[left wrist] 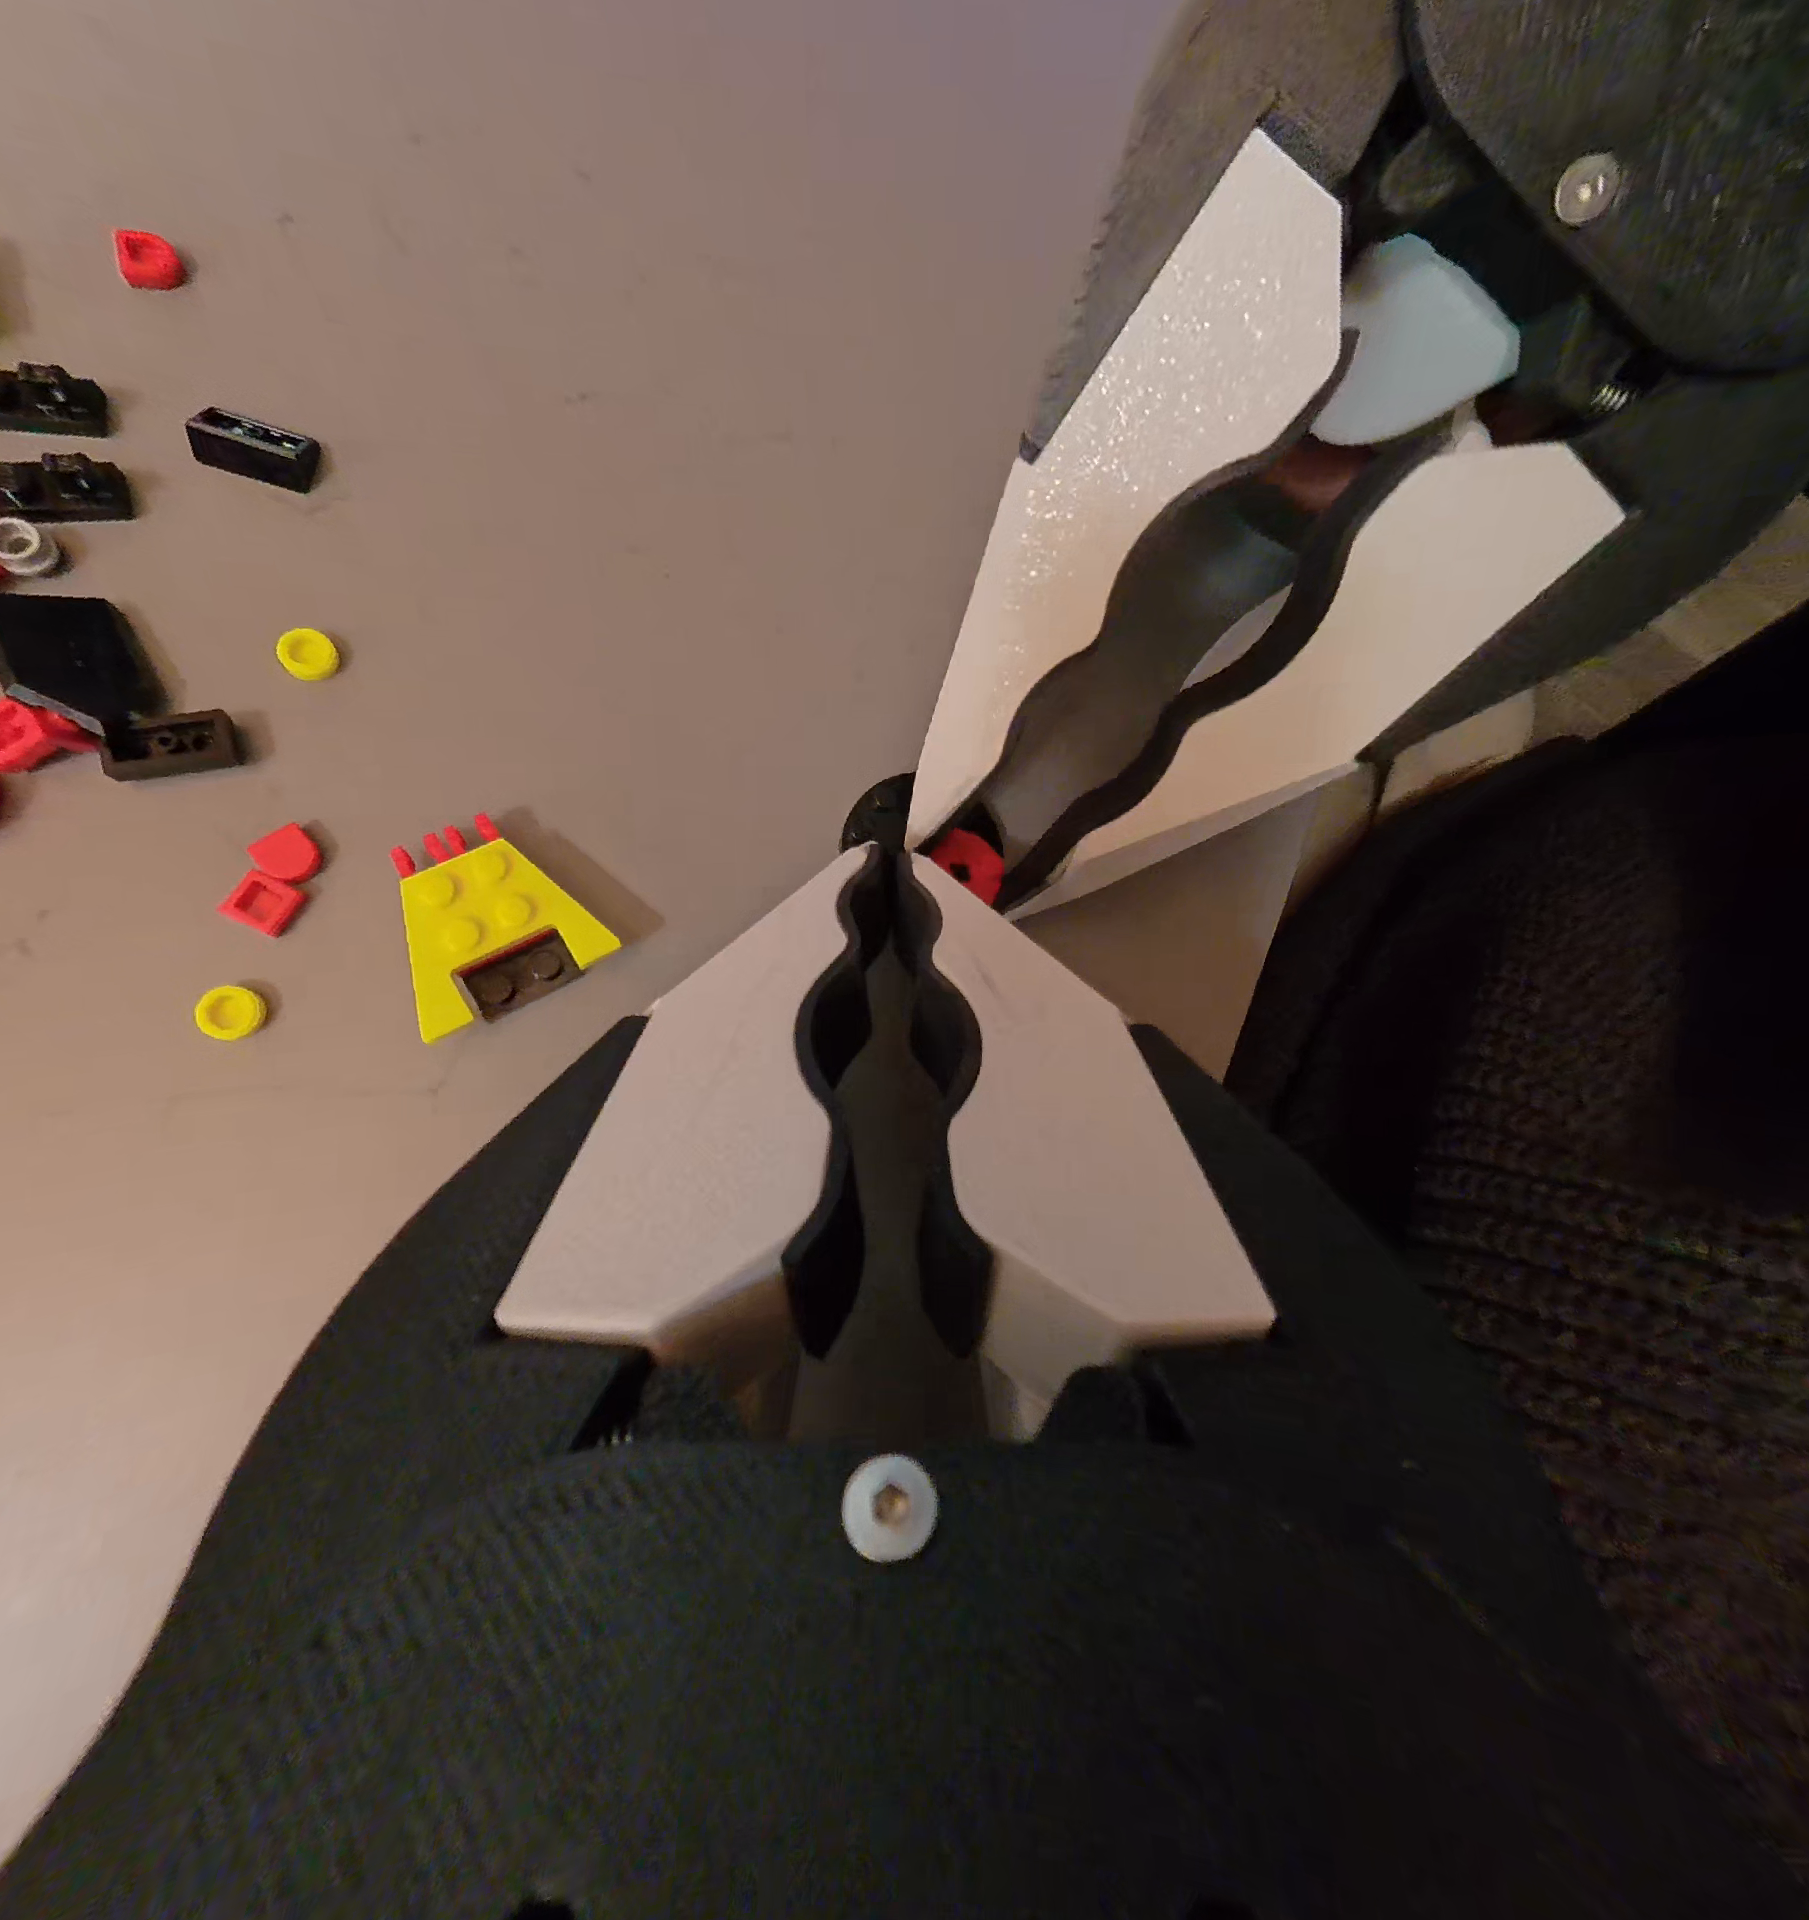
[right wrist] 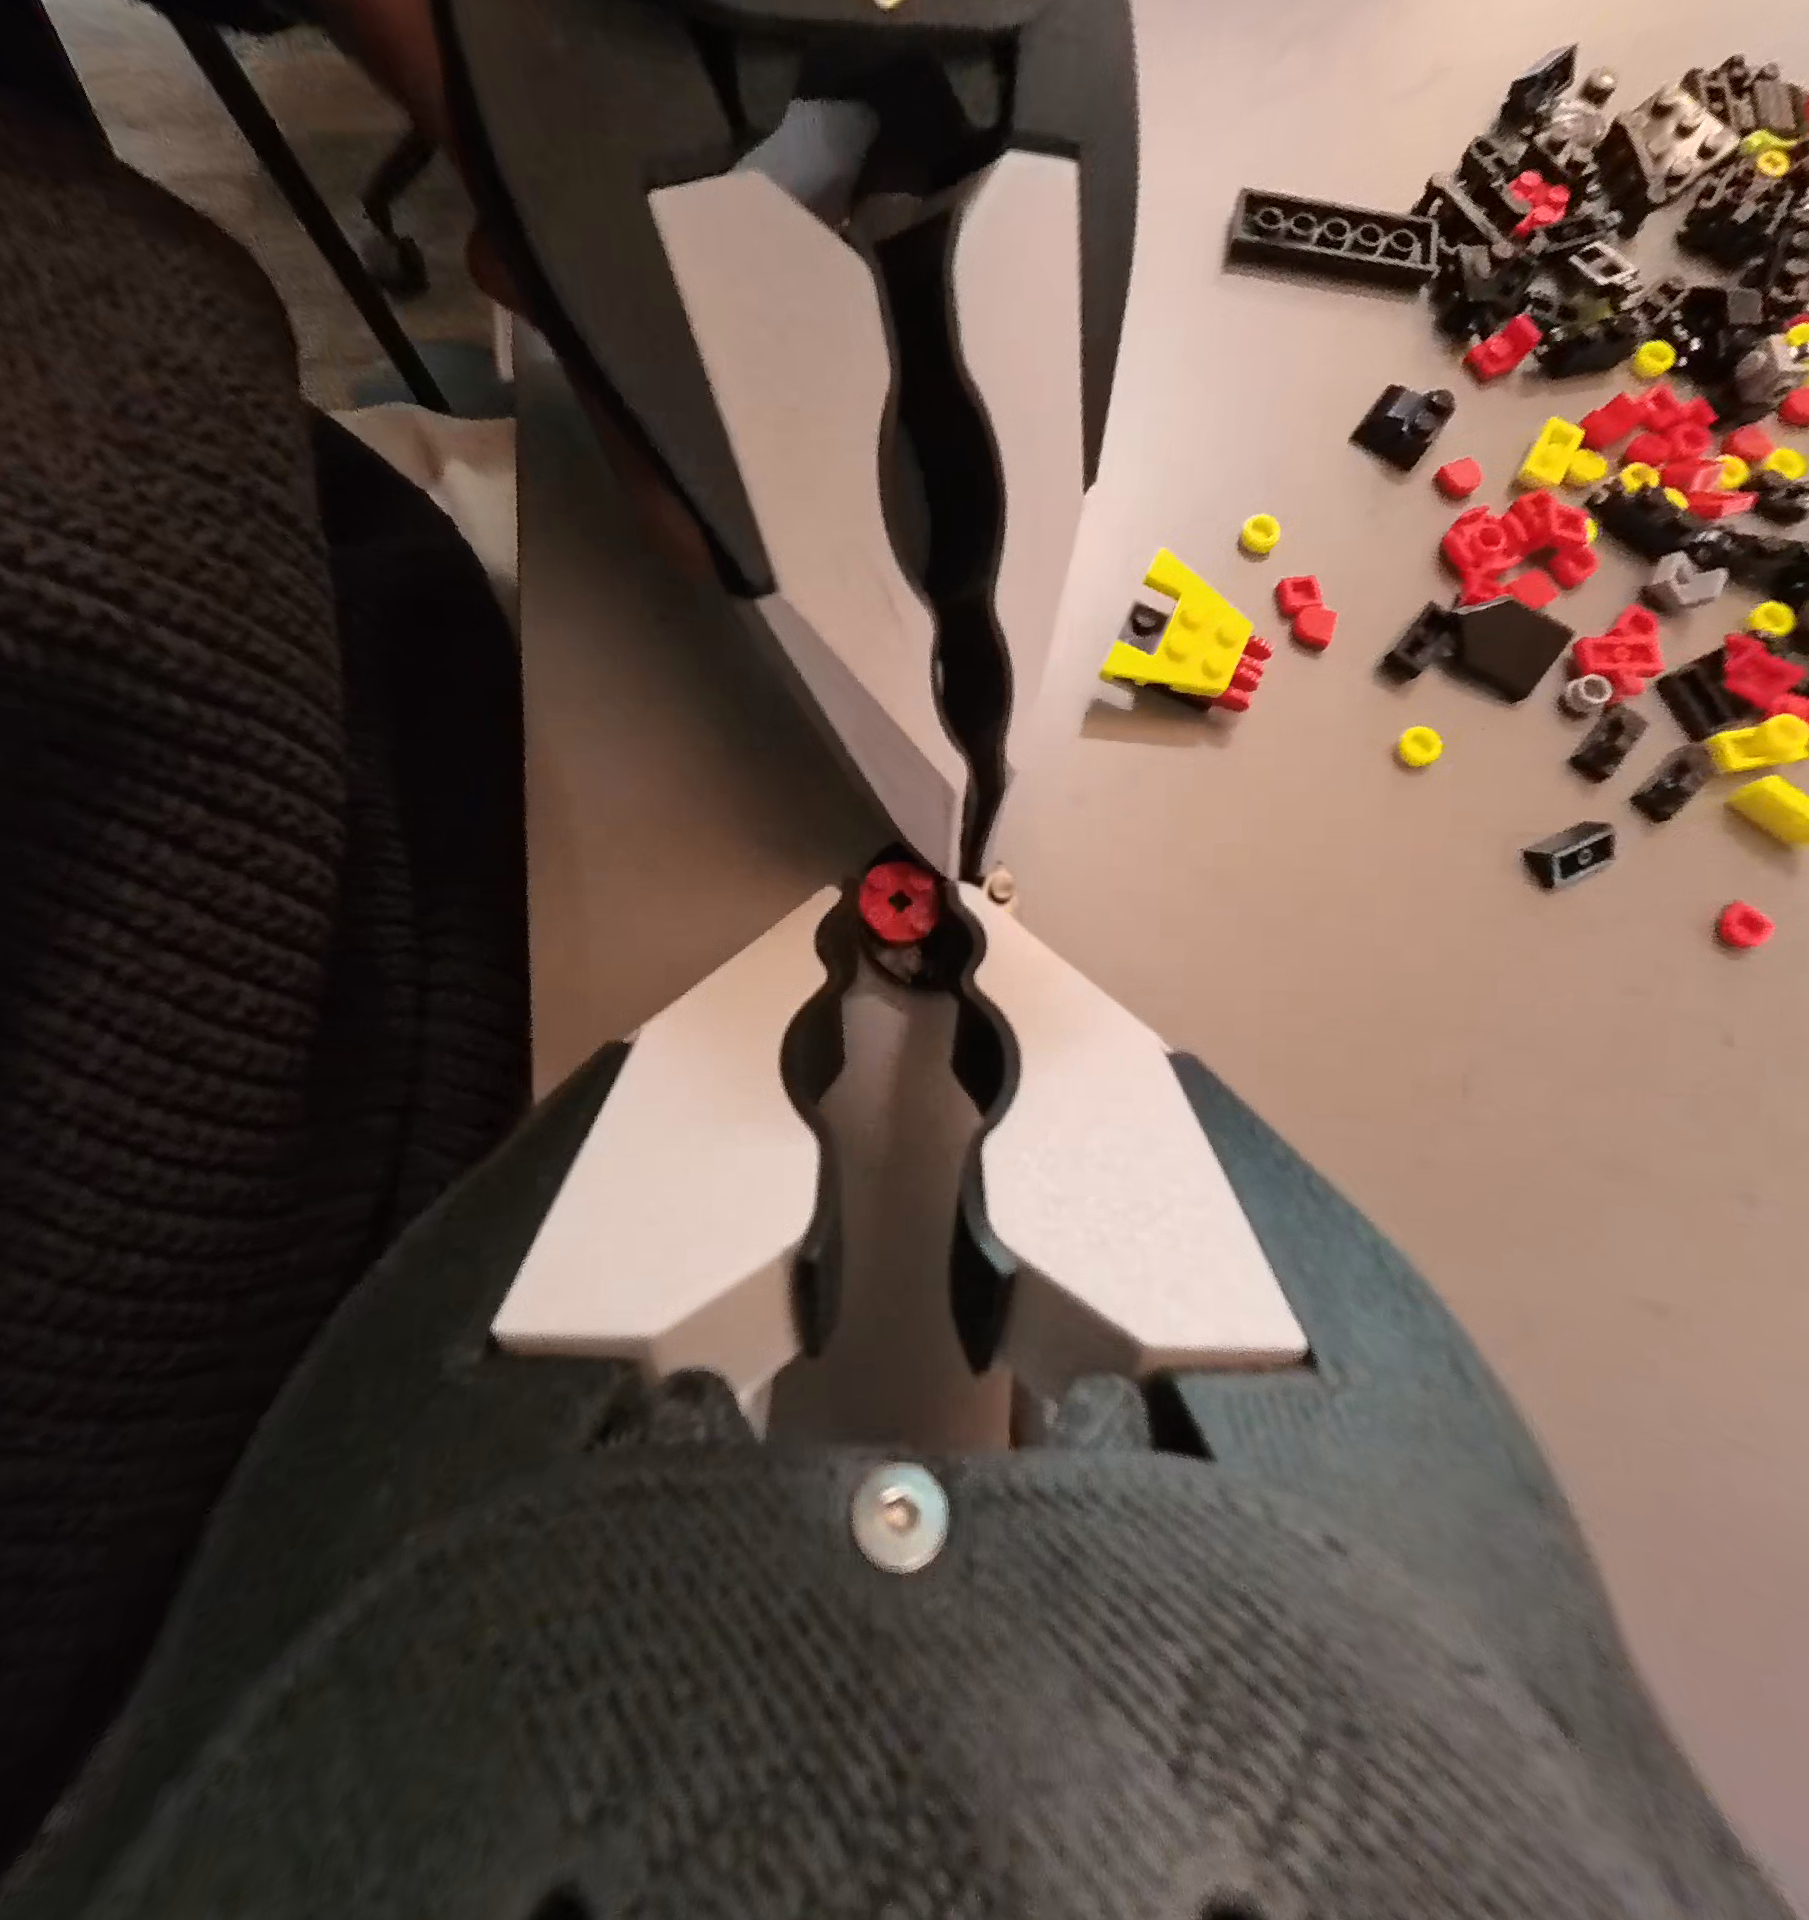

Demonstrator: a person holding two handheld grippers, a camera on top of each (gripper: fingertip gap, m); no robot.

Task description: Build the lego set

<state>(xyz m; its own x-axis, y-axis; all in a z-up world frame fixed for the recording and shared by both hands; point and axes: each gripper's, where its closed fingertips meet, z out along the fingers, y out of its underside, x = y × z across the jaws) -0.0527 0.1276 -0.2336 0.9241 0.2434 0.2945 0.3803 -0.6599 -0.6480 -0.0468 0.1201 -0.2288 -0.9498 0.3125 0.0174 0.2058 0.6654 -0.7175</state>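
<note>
Lego round red piece (right wrist: 898,900), tiny, stiff and likely slippery, sits above the worktop (right wrist: 1295,1143) pinched by the right hand-held gripper (right wrist: 905,914) at its rim, facing the closed left hand-held gripper (left wrist: 892,862).

Left hand-held gripper (left wrist: 892,862): coarse black printed shell, pale grey wedge fingers (left wrist: 713,1143) edged with wavy black pads, one silver screw (left wrist: 887,1507) at centre. Right hand-held gripper (right wrist: 905,914): same build and screw (right wrist: 898,1515). Beside both, dark knitted sleeve (right wrist: 152,831).
</note>
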